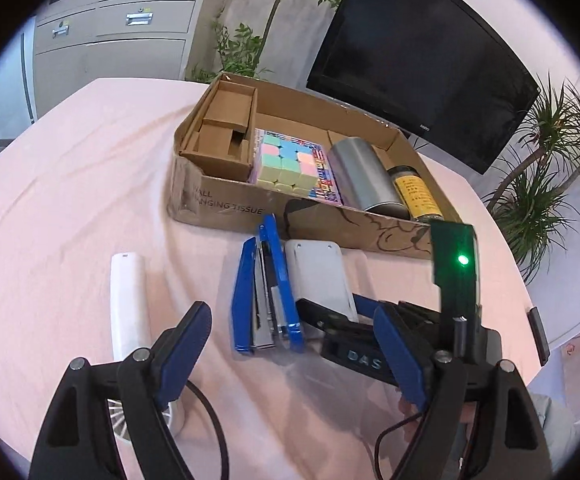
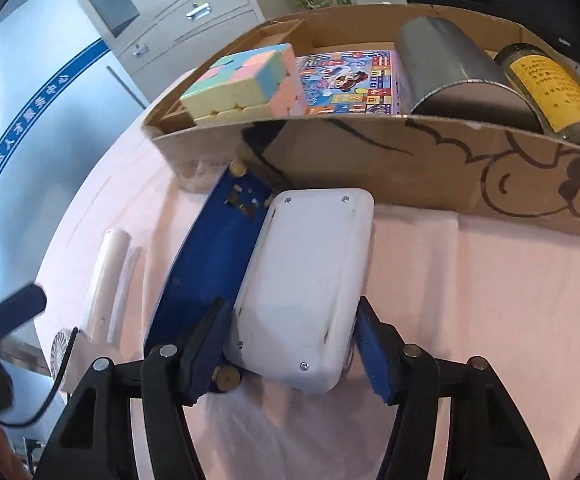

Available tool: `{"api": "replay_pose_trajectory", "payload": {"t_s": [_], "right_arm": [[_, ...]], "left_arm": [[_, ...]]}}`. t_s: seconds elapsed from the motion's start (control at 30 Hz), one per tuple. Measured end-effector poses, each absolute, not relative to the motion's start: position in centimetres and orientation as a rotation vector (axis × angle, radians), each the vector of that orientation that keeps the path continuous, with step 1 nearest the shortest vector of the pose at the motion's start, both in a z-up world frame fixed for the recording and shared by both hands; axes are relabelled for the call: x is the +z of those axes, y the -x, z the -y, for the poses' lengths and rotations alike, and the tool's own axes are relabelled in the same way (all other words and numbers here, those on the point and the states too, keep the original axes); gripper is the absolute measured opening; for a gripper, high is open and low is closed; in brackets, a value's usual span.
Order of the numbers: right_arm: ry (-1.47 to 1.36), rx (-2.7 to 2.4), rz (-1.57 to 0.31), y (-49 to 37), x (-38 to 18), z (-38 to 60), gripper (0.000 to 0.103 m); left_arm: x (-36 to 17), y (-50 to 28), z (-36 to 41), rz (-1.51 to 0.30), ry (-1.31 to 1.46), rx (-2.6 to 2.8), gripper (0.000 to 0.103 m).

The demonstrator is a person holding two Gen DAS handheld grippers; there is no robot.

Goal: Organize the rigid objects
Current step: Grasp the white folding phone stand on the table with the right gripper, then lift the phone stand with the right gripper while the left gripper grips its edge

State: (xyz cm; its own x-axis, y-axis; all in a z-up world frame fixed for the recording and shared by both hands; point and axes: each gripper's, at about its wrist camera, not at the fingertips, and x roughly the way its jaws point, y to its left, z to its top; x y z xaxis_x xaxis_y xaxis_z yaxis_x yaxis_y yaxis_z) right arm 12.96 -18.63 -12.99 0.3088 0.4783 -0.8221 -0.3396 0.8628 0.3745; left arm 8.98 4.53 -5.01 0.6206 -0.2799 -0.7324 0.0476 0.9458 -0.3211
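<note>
A pink-clothed table (image 1: 69,184) carries cardboard box (image 1: 225,204), stapler (image 1: 265,292), white case (image 1: 320,272), fan (image 1: 127,300).

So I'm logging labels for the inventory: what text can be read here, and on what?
"WALL ...ANGING TISSUE", first letters hidden: cardboard box front.
"SANYO": monitor bezel.
"DAS", cut off: right tool body.
"10", cut off: box corner, right wrist view.
Yellow jar label, game box, blue wall sign: unreadable.

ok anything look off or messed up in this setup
Two things. The cardboard box has a crumpled, torn near-left corner. The blue stapler lies splayed open on the tablecloth instead of closed, tight against the white device that the right gripper straddles. Nothing looks spilled.
</note>
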Motion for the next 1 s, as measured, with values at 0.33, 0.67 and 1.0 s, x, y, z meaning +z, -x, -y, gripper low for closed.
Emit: {"api": "replay_pose_trajectory", "payload": {"t_s": [0.33,0.67,1.0], "right_arm": [[-0.236,0.491,-1.225,-11.6,-13.7,26.3,0.006],[-0.126,0.486,-1.065,-12.7,-12.2,18.7,0.091],[0.082,0.417,-1.033,-10.9,-13.8,14.6,0.065]], "left_arm": [[-7.0,-10.4,-1.9,-0.939,0.341,-0.281,0.083],[-5.2,-10.0,-5.6,-0.853,0.273,-0.084,0.083],[-7.2,-9.9,-6.0,-0.905,0.303,-0.108,0.083]]}}
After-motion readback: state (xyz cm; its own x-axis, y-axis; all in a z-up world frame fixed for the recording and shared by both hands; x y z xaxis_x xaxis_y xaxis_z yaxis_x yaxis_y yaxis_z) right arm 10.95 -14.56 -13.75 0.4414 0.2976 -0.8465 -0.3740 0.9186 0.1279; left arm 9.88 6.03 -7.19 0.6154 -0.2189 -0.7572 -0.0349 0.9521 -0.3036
